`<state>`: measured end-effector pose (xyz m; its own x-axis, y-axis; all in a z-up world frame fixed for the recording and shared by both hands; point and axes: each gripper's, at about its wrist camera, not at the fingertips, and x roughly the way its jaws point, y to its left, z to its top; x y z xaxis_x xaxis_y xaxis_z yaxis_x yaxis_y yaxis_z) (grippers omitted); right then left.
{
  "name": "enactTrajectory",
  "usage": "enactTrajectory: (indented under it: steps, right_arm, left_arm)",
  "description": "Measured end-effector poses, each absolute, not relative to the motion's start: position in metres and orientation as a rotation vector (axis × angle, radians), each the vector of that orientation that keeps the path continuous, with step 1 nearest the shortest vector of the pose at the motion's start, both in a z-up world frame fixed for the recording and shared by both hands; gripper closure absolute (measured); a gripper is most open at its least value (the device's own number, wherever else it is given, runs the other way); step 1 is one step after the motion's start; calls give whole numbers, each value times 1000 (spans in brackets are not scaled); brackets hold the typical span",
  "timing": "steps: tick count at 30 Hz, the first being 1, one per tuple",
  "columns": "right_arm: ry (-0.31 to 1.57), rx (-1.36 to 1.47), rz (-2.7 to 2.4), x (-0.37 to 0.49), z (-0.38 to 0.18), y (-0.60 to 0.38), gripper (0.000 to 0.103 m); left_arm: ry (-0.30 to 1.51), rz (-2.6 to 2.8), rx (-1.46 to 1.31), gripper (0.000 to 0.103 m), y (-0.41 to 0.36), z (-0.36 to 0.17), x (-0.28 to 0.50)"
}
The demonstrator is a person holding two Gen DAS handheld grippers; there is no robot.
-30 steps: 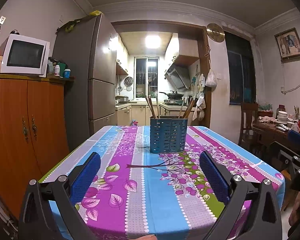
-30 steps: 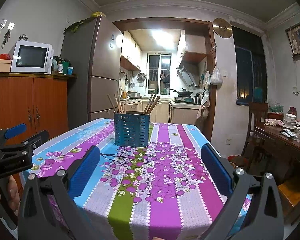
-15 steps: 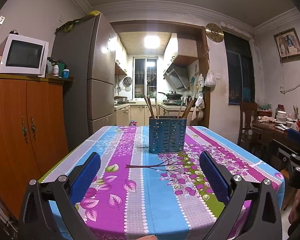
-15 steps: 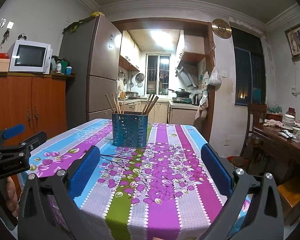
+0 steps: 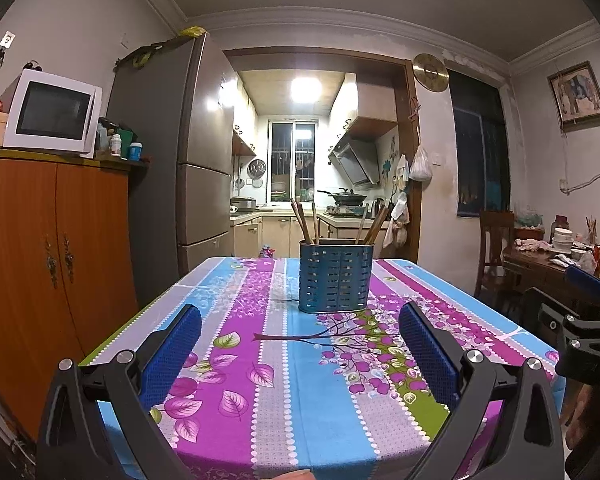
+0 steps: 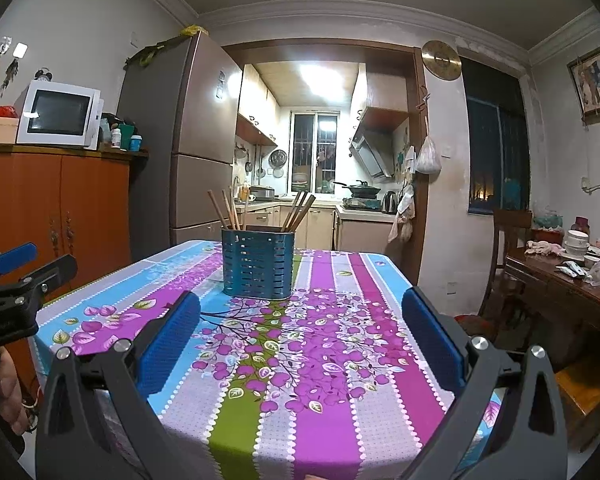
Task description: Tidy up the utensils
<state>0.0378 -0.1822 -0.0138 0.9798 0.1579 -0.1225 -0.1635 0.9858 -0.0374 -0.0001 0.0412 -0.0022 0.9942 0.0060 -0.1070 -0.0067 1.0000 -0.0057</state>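
Note:
A blue perforated utensil holder (image 5: 335, 277) stands upright near the middle of the table, with several wooden chopsticks (image 5: 302, 221) sticking out of it. It also shows in the right wrist view (image 6: 258, 264) with its chopsticks (image 6: 227, 209). My left gripper (image 5: 300, 322) is open and empty, held at the near edge of the table, well short of the holder. My right gripper (image 6: 300, 312) is open and empty, also at the near edge, to the right of the left one.
The table has a floral striped tablecloth (image 5: 260, 344). An orange cabinet (image 5: 52, 264) with a microwave (image 5: 52, 114) stands at the left beside a tall fridge (image 5: 188, 168). A dark side table (image 6: 560, 284) with dishes and a chair (image 6: 508, 240) stand at the right.
Both grippers have drifted slightly; the holder sits a touch lower and further in view. Both stay open and empty.

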Motion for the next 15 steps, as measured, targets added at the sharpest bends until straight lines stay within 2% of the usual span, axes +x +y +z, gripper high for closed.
enactTrajectory:
  steps: [8, 15]
  right_arm:
    - [85, -20, 169, 34, -14, -191, 5]
    - [73, -14, 173, 32, -13, -192, 5]
  left_arm:
    - [-5, -29, 14, 5, 32, 0, -15]
    - [-2, -28, 21, 5, 29, -1, -12]
